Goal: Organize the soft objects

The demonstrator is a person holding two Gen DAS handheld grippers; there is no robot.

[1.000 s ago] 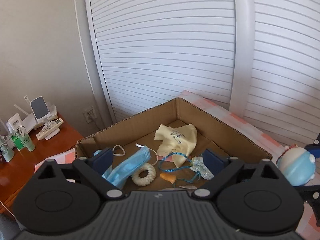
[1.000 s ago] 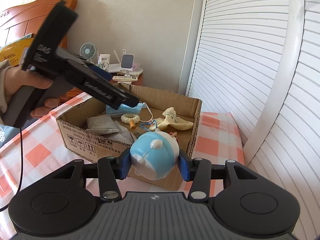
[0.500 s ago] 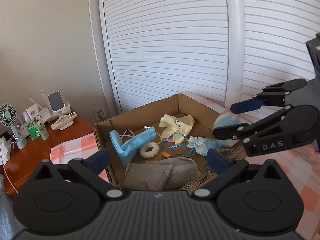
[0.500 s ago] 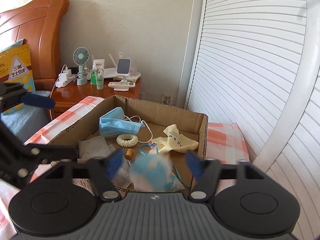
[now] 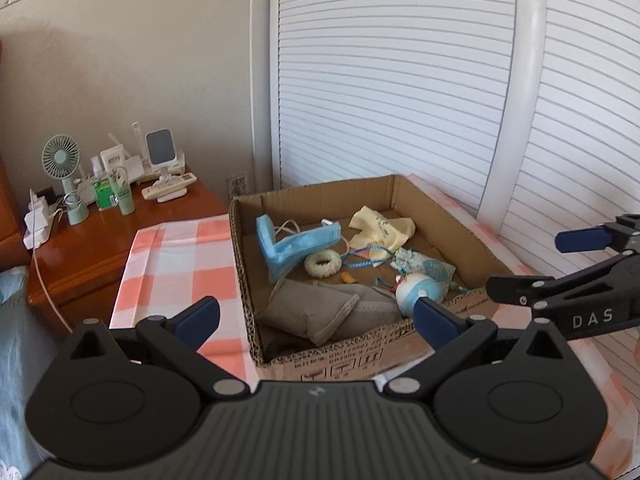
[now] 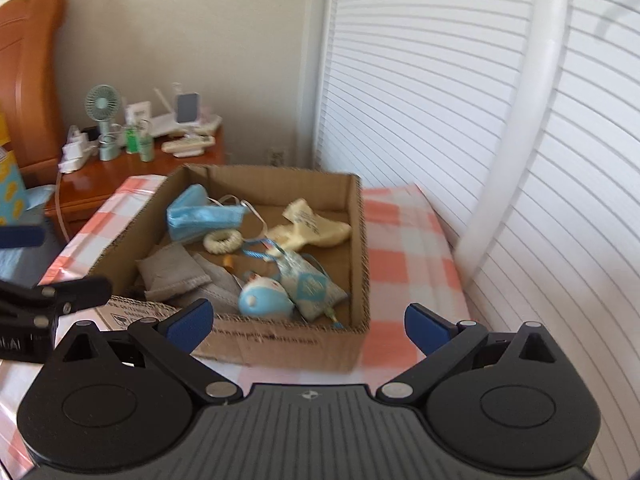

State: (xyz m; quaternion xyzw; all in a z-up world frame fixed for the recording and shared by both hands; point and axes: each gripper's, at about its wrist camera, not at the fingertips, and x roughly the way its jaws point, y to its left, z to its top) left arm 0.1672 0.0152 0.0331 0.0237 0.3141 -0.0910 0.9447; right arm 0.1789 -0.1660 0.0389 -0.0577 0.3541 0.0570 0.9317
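Observation:
A cardboard box [image 5: 448, 216] [image 6: 358, 240] stands on the checked cloth. In it lie a blue-and-white round plush toy [image 5: 418, 292] [image 6: 264, 300], a blue face mask [image 5: 296, 244] [image 6: 200, 216], a white knit ring [image 5: 322, 264] [image 6: 222, 241], a yellow cloth [image 5: 382, 230] [image 6: 312, 228], grey fabric pieces [image 5: 320, 312] [image 6: 172, 272] and a patterned pouch [image 6: 312, 288]. My left gripper [image 5: 316, 320] is open and empty, held before the box. My right gripper [image 6: 308, 326] is open and empty, just before the box's near wall.
A wooden nightstand [image 5: 100, 248] [image 6: 120, 176] at the left holds a small fan [image 5: 64, 168], bottles, a remote and chargers. White slatted doors [image 5: 400, 80] stand behind the box. The right gripper shows in the left wrist view [image 5: 580, 276]. A wooden headboard [image 6: 24, 80] is at far left.
My right gripper opened and let go of the plush toy, which now lies in the box. Both grippers have pulled back from the box.

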